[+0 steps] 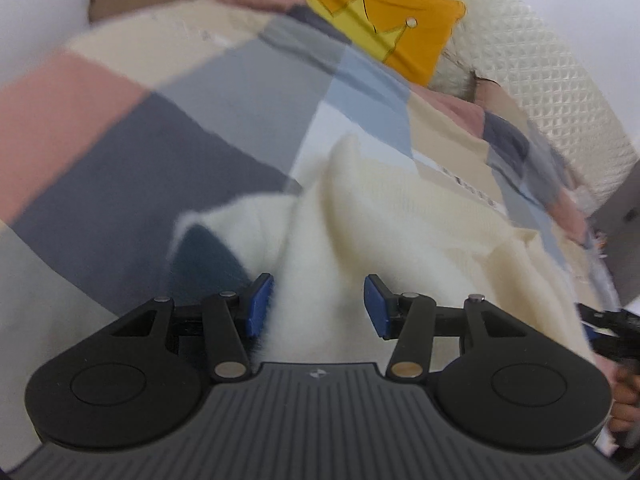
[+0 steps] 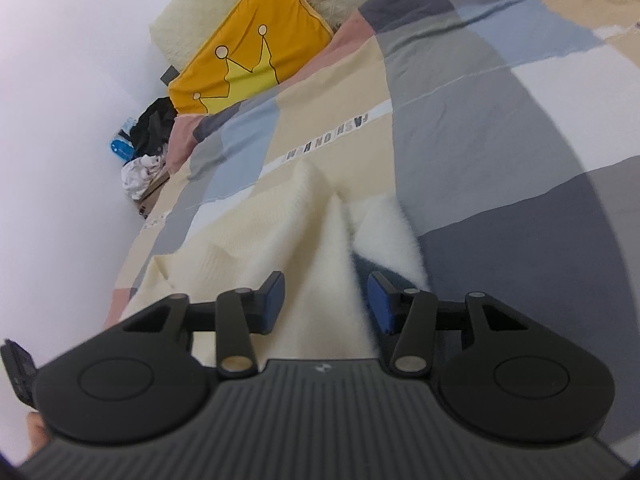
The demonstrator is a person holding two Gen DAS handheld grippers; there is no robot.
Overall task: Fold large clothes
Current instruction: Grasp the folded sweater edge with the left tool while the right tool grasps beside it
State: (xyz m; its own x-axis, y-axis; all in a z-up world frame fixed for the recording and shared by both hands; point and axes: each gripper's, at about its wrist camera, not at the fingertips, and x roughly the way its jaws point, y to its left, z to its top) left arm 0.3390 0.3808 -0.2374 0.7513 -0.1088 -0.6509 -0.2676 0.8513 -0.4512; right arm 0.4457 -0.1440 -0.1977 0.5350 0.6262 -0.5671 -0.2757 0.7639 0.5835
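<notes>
Cream sweater (image 1: pixel 400 240) lies rumpled on the bed (image 1: pixel 120 160), barely folded; left gripper (image 1: pixel 316 308) and right gripper (image 2: pixel 328 304) straddle ridges, jaws spread.

Bed cover (image 2: pixel 500 152): checked in pink, grey, blue and beige, spread ahead of the hand-held gripper. Yellow crown cushion (image 2: pixel 248 52) at the far end, leaning on a cream quilted headboard (image 1: pixel 560 92). Dark and white clutter (image 2: pixel 148 140) beside the bed, far left.
</notes>
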